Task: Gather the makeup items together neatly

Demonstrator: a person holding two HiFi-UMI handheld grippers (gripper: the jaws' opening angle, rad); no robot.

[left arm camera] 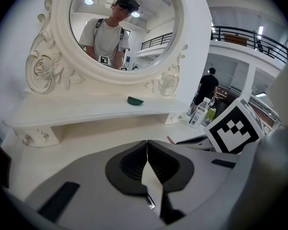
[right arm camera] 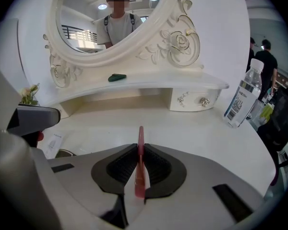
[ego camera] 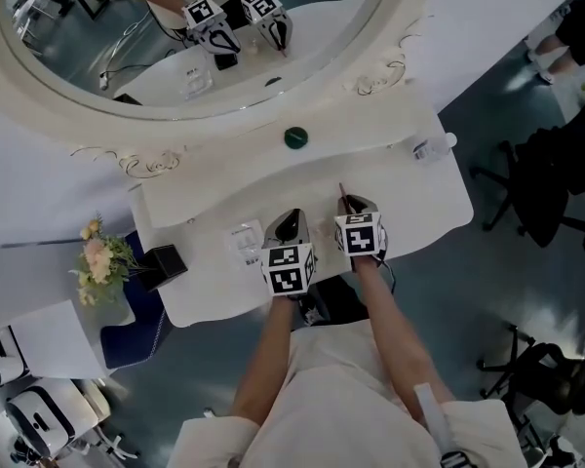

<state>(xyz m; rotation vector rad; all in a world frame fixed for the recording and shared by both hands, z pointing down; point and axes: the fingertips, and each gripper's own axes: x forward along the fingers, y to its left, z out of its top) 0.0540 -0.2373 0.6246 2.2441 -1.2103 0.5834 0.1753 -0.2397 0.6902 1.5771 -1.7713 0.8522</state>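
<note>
Holding one pink stick at the dressing table

From my screen, going left to right, I count one bunch of flowers [ego camera: 97,261] off the left end of the dressing table [ego camera: 429,213]. One black box [ego camera: 166,262] sits at the table's near left corner. Beside it lies one clear packet [ego camera: 244,243], with print too small for me to read.

Two grippers sit side by side at the near middle. The left gripper [left arm camera: 147,146] has its jaws pressed together with nothing between them. In the head view its marker cube covers much of it. Just to its right, the right gripper [right arm camera: 140,150] is clamped on one thin pink stick [right arm camera: 140,134]. Only the stick's tip pokes out past the pads, so I can't say what kind of makeup item it is.

One green item [ego camera: 295,137] lies on the far shelf under the mirror [ego camera: 380,37], too small for me to identify. One water bottle [right arm camera: 242,97] stands upright at the far right, well apart from both grippers.
</note>
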